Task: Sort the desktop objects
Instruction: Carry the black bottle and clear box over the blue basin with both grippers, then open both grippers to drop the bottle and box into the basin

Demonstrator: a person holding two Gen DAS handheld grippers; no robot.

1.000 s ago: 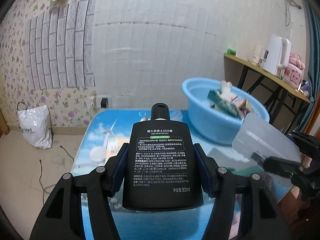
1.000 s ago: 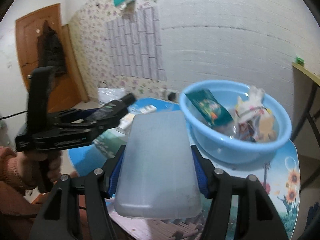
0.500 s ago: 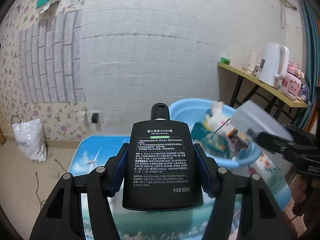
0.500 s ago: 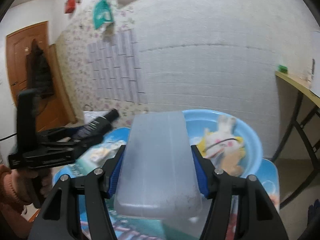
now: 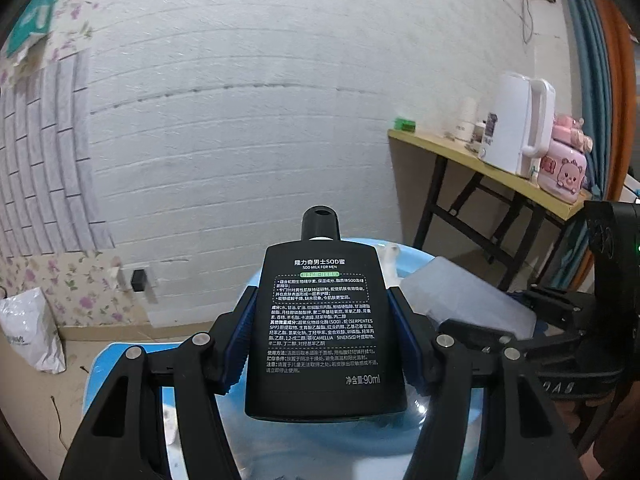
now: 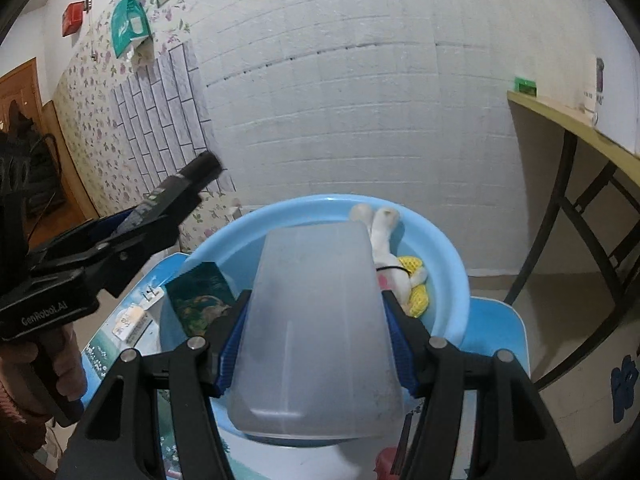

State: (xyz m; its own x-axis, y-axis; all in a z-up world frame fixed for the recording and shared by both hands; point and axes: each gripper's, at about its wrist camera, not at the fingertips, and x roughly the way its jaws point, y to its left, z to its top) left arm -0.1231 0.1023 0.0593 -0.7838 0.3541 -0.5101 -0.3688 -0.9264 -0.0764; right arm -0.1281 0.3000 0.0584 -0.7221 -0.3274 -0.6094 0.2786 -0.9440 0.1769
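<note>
A toy rabbit (image 6: 386,256) and a packet (image 6: 202,298) are already deposited in the blue basin (image 6: 444,256). The left claw (image 5: 322,330) is clamped on a black bottle (image 5: 324,332) and the right claw (image 6: 314,338) on a frosted box (image 6: 314,332), both held above the basin's 6 o'clock rim, unreleased. Small items remain on the table (image 6: 496,324) at 9 o'clock.

- The left gripper (image 5: 323,334), clamped on the flat black plastic lotion bottle (image 5: 322,330), has swung from over the worktop to above the round light-blue plastic basin (image 6: 448,256).
- The right gripper (image 6: 316,328), with its frosted translucent plastic box (image 6: 316,328), has likewise moved over the basin, now centred beneath it.
</note>
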